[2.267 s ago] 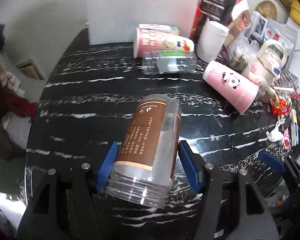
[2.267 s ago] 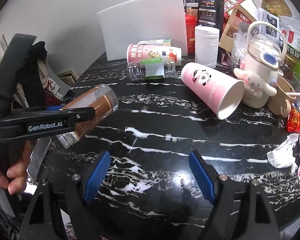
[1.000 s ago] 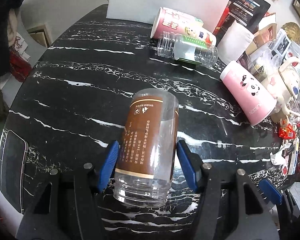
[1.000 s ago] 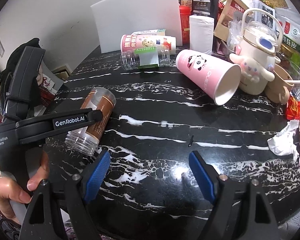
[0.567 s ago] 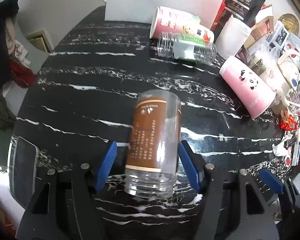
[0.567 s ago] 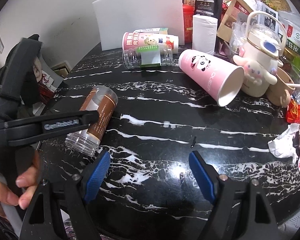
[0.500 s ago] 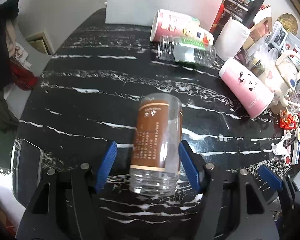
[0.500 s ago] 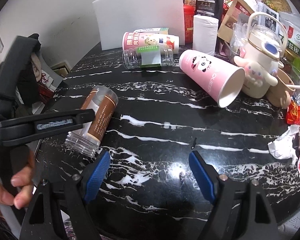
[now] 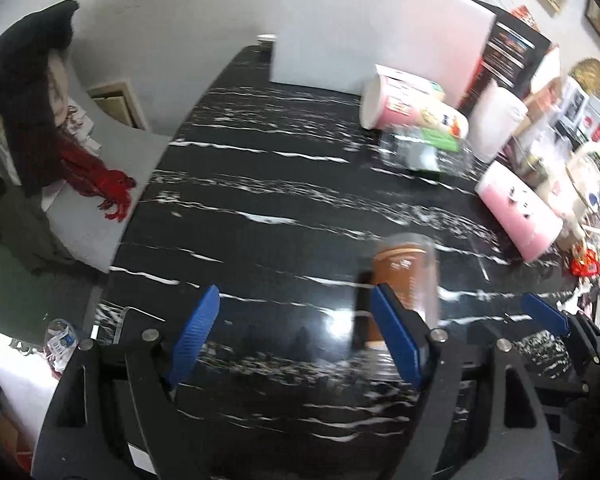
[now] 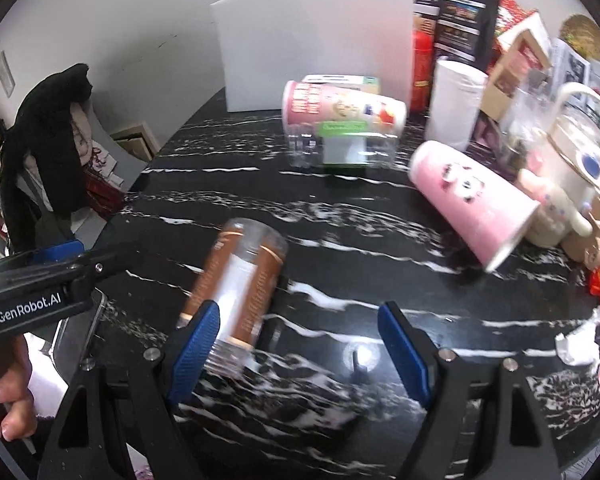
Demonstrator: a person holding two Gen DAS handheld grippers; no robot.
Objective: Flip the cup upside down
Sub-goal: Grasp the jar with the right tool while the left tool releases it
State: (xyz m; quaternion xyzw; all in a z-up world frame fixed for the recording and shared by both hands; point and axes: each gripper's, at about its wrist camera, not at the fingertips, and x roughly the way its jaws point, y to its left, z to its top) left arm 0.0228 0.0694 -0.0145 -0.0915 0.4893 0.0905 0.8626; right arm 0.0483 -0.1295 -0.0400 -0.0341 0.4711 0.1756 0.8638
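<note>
The clear cup [image 10: 236,284] with the brown label lay on its side on the black marble table [image 10: 340,216], toward the near left, its open mouth turned to the near edge and its closed base pointing away. Both views were blurred, so the label's print could not be read.

The left gripper [image 9: 300,338] stood spread wide with nothing between its blue pads [image 9: 194,334] — in its own view the cup [image 9: 406,284] sat off to the right, just behind the right pad and outside the gap. The right gripper [image 10: 296,346] was likewise spread and empty; the cup's mouth end was overlapped by its left pad [image 10: 192,346] in the picture, though whether the two touched could not be told. The left gripper's black handle showed at the left edge of the right view, held in a hand [image 10: 8,396].

Farther across the table, a pink cup [image 10: 472,200] with a panda print lay on its side to the right. Beyond the middle, a clear bottle [image 10: 340,148] with a green label lay just in front of a printed paper cup [image 10: 340,108], also on its side. A white board [image 10: 316,44] stood upright at the far edge, with a white roll [image 10: 456,104] and a cream kettle [image 10: 576,148] to its right.
</note>
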